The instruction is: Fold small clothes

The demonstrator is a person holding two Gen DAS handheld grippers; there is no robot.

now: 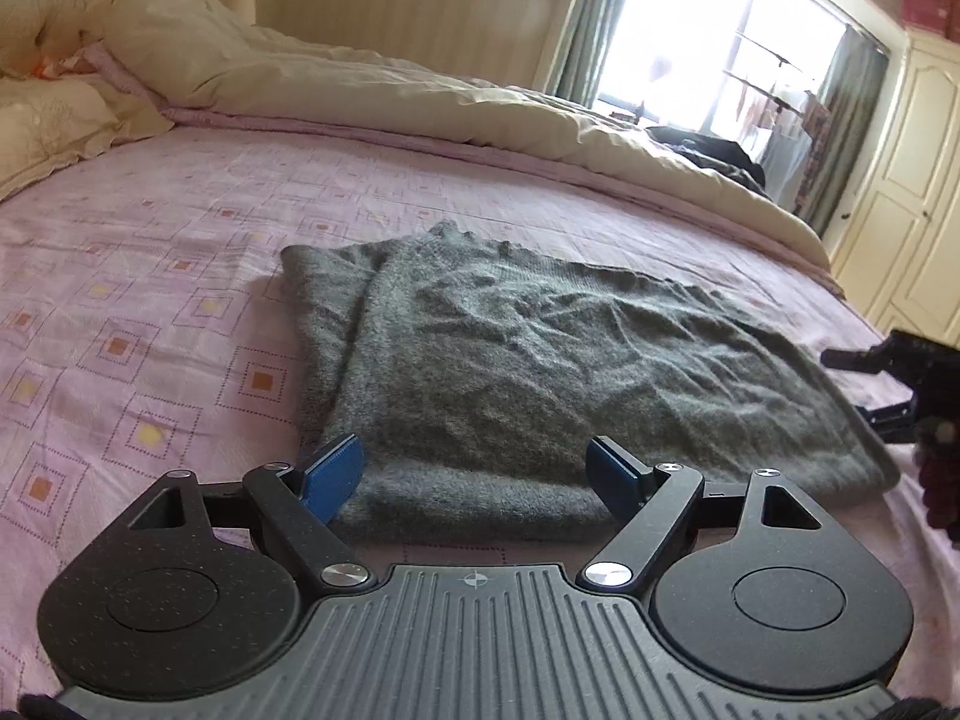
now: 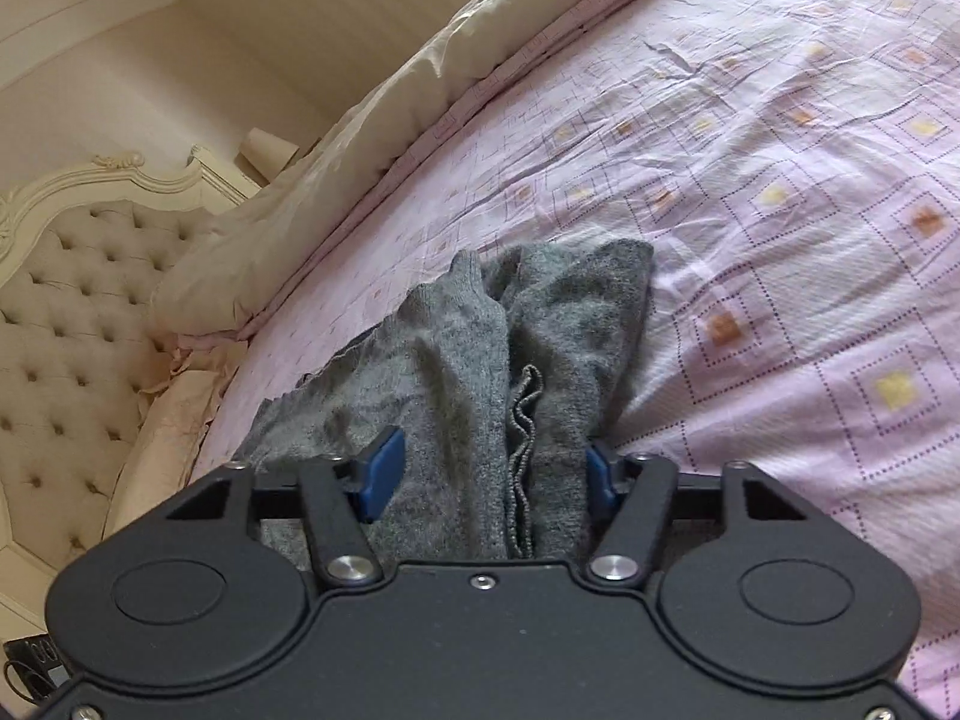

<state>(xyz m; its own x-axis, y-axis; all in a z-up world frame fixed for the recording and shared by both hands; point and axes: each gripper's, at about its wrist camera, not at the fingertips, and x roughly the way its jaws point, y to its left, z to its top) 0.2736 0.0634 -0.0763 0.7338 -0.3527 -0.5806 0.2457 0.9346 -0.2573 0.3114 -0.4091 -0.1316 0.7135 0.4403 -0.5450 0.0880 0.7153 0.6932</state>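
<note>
Our right gripper [image 2: 487, 471] has the grey sweater [image 2: 528, 360] bunched between its pads; we cannot tell if it grips. Our left gripper [image 1: 477, 474] gapes empty; we should pinch both layers before lifting.

We see a bed with a pink patterned sheet [image 1: 180, 252], a beige duvet [image 1: 372, 90] bunched toward twelve o'clock, a tufted cream headboard [image 2: 78, 300] at ten, a bright curtained window [image 1: 720, 54] at one and cream wardrobe doors [image 1: 900, 192] at three.
</note>
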